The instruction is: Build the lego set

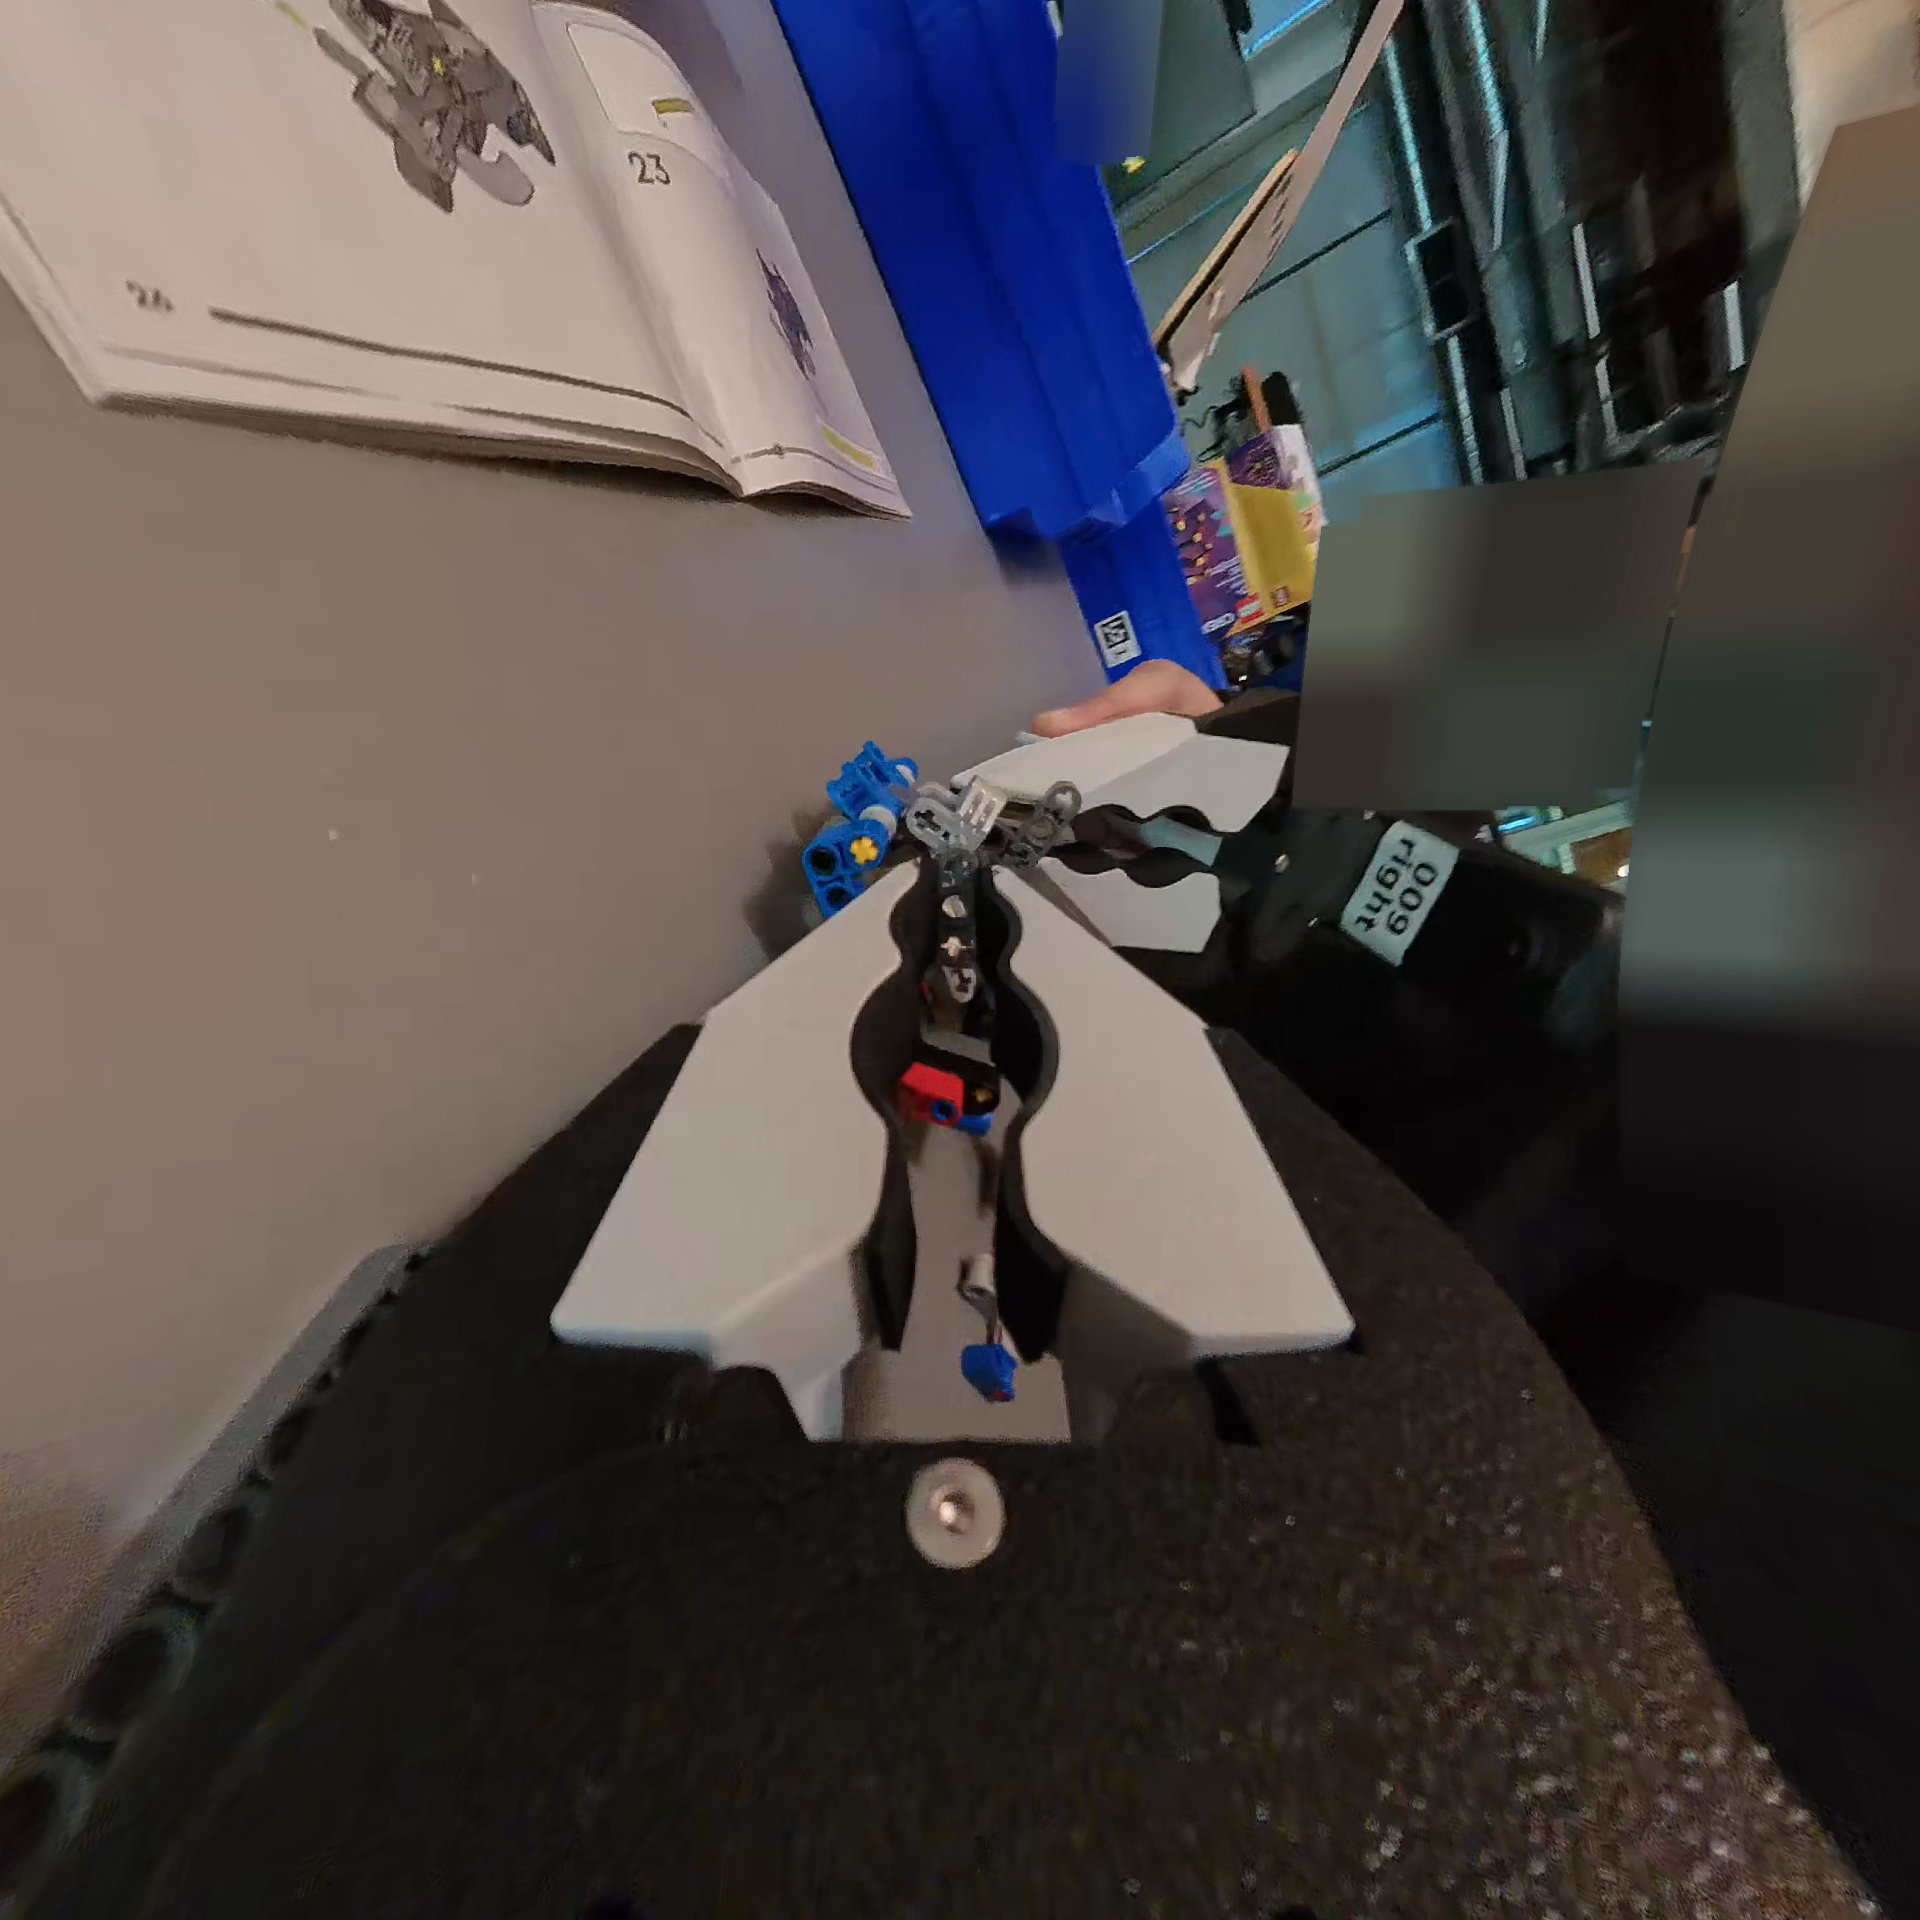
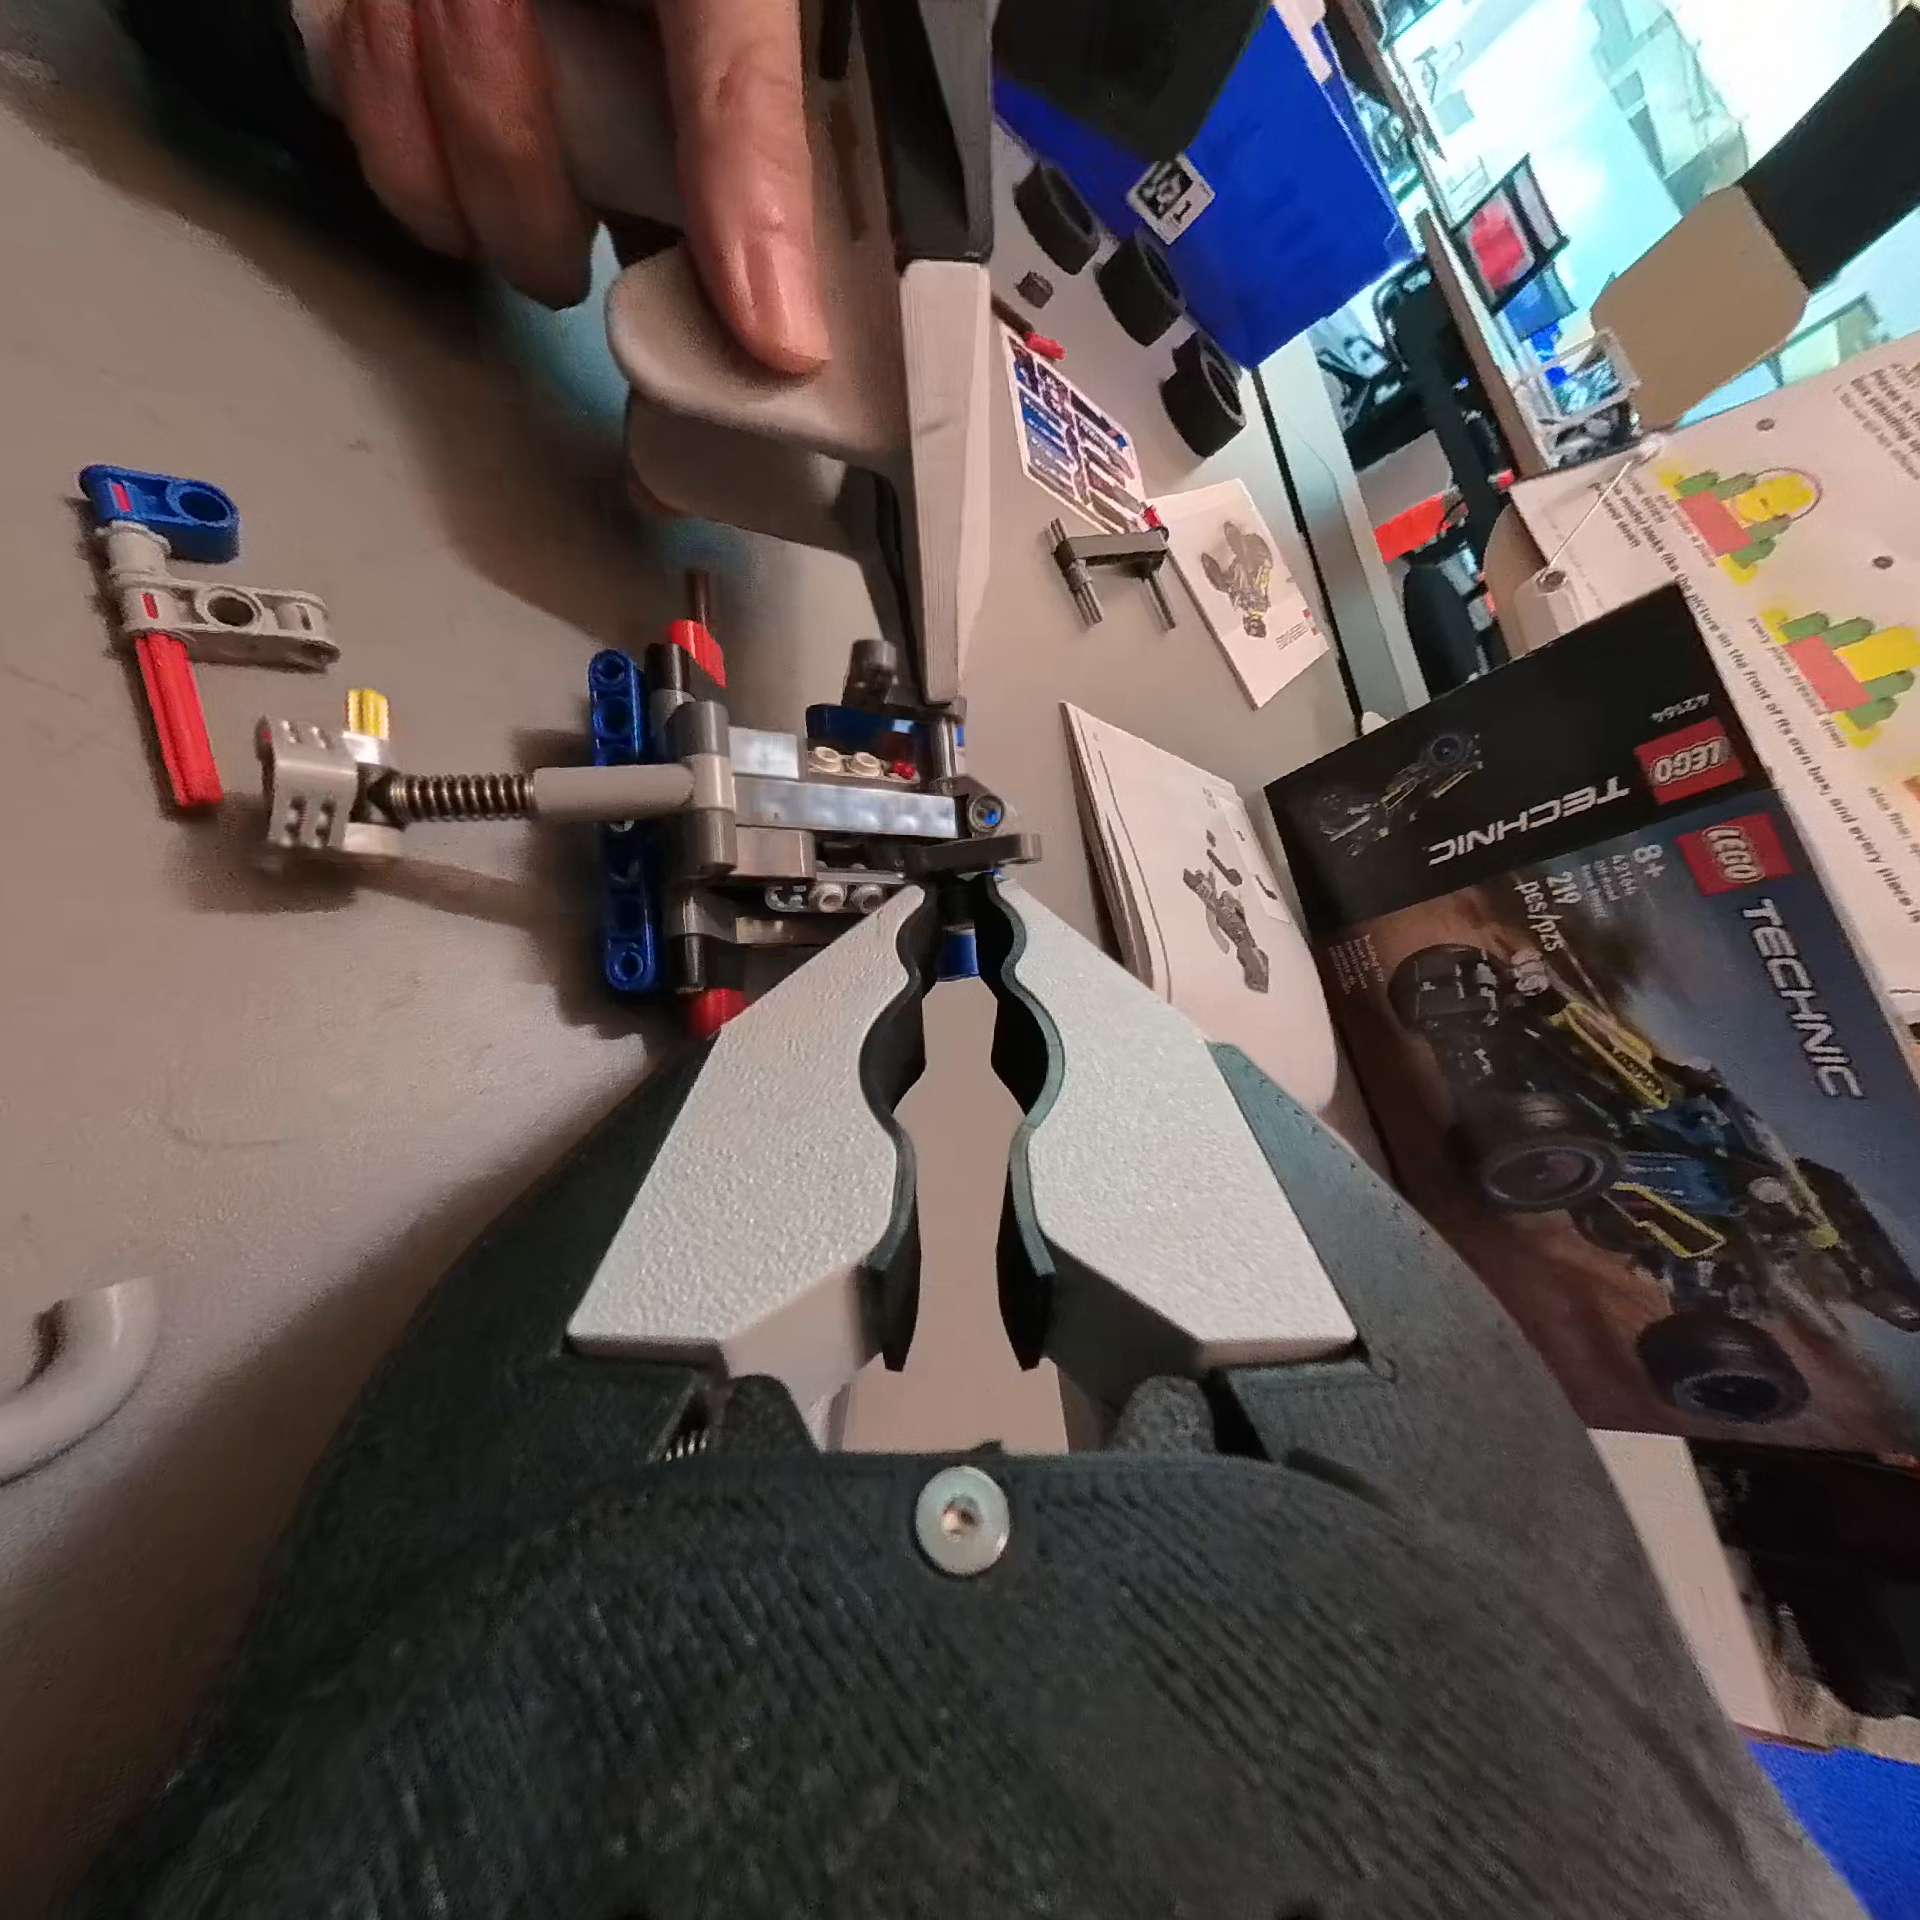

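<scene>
A small toy-brick assembly point(image 2: 790, 800) of grey, blue, black and red beams lies against the grey table point(image 2: 312, 1091), with a spring strut point(image 2: 457, 800) sticking out to the left. My right gripper point(image 2: 956, 899) is shut on a black pin piece at the assembly's near end. My left gripper point(image 2: 940, 696) comes in from above, and its tips press on the far side of the same assembly. In the left wrist view my left gripper point(image 1: 958, 878) is shut on a dark beam of the assembly point(image 1: 940, 821). The right gripper point(image 1: 1081, 831) clamps it from the right.
A loose blue, grey and red sub-assembly point(image 2: 166, 582) lies to the left. Black tyres point(image 2: 1143, 281), a sticker sheet point(image 2: 1070, 436), a dark pin frame point(image 2: 1117, 561), booklets point(image 2: 1174, 862) and the toy box point(image 2: 1610, 987) lie to the right. An open booklet point(image 1: 416, 260) and blue bin point(image 1: 997, 260) stand behind. Less than 4 cm separates the two grippers' tips.
</scene>
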A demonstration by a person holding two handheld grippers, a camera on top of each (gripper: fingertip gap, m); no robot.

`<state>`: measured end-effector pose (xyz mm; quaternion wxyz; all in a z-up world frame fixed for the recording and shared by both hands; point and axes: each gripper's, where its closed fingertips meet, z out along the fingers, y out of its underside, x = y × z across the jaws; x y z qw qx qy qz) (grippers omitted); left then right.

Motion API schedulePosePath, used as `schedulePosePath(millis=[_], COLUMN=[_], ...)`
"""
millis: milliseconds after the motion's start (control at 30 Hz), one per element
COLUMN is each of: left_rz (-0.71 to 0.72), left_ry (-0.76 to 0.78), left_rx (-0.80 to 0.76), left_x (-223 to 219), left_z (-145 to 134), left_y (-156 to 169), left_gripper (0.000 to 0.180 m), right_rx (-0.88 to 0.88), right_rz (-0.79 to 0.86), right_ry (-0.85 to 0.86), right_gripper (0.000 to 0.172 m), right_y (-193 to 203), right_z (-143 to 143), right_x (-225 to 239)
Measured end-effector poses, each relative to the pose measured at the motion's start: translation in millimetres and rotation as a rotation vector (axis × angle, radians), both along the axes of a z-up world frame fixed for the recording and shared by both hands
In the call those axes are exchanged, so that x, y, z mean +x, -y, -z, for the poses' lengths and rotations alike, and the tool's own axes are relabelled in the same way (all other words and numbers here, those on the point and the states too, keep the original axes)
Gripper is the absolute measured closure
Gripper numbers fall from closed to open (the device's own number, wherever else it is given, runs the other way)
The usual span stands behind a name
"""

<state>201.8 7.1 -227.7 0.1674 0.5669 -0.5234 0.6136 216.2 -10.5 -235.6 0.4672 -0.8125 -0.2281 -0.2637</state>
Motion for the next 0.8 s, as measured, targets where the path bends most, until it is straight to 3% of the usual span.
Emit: schedulePosePath(millis=[167,333,600,800], left_rz=[0.020,0.012,0.065,0.127], left_ry=[0.003,-0.108,-0.050,-0.009], left_rx=[0.047,-0.090,-0.017,0.119], left_x=[-2.0,-1.8,-2.6,-2.4], left_z=[6.2,6.9,7.1,9.4], left_y=[1.4,0.9,3.3,2.6], left_gripper=[0.177,0.177,0.177,0.177], right_rx=[-0.013,-0.002,-0.027,-0.020], right_rz=[-0.004,-0.015,-0.030,-0.030], right_ry=[-0.089,-0.214,-0.279,-0.250], right_gripper=[0.168,0.168,0.168,0.169], right_y=[0.6,0.7,2.7,2.6], right_z=[5.8,6.7,8.3,8.0], right_x=[-0.5,-1.8,-3.1,-3.6])
